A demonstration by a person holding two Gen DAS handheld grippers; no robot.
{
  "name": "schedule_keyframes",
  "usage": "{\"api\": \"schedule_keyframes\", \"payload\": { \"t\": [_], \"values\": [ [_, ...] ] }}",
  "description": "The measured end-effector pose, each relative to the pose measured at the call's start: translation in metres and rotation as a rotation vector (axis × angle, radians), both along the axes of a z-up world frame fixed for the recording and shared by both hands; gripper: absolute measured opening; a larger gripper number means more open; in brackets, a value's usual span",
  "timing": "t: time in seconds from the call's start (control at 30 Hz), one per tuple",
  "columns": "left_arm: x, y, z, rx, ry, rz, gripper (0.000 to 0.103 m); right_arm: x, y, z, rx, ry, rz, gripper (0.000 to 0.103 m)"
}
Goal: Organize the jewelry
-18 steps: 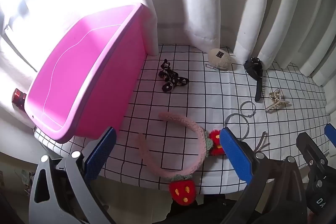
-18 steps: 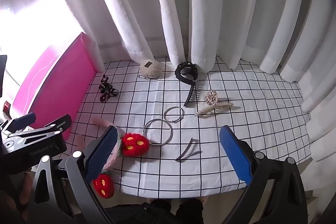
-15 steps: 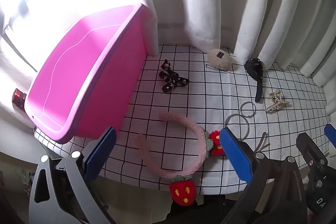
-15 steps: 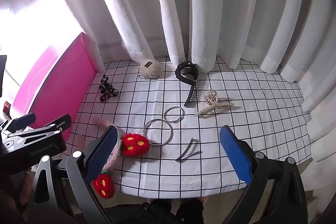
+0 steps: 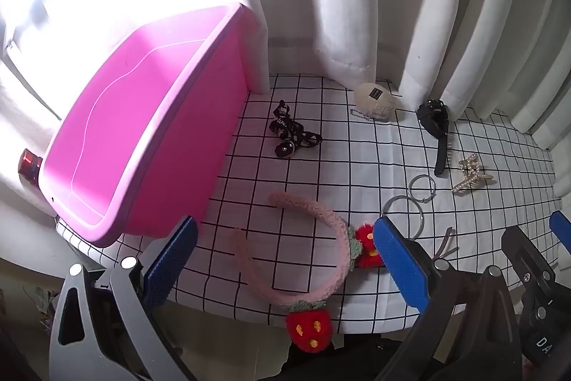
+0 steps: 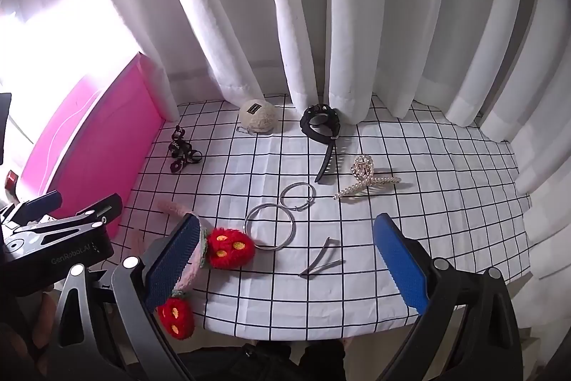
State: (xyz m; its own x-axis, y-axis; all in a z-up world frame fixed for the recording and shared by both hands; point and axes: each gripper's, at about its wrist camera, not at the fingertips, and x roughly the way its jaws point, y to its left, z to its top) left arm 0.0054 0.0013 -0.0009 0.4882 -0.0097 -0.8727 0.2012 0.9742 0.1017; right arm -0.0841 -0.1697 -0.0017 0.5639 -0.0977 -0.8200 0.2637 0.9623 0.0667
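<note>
Left gripper (image 5: 283, 259) and right gripper (image 6: 285, 256) both spread wide, holding nothing, above a checked cloth (image 6: 410, 159). A pink strawberry headband (image 5: 332, 227) lies between the left fingers; two silver hoops (image 6: 270, 226) and a hairpin (image 6: 319, 261) between the right's. Pink bin (image 5: 135, 131) far left of both

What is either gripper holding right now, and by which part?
Nothing. The left gripper and right gripper are both open, above the table, touching nothing.
</note>
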Motion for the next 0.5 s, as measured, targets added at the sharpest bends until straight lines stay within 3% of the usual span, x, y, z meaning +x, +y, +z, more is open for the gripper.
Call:
{"api": "schedule_keyframes", "payload": {
  "t": [0.5],
  "values": [
    [0.0023,-0.0005,0.0004,0.002,0.002,0.0,0.097,0.0008,-0.0005,0.0002,0.0,0.004,0.0,0.093]
  ]
}}
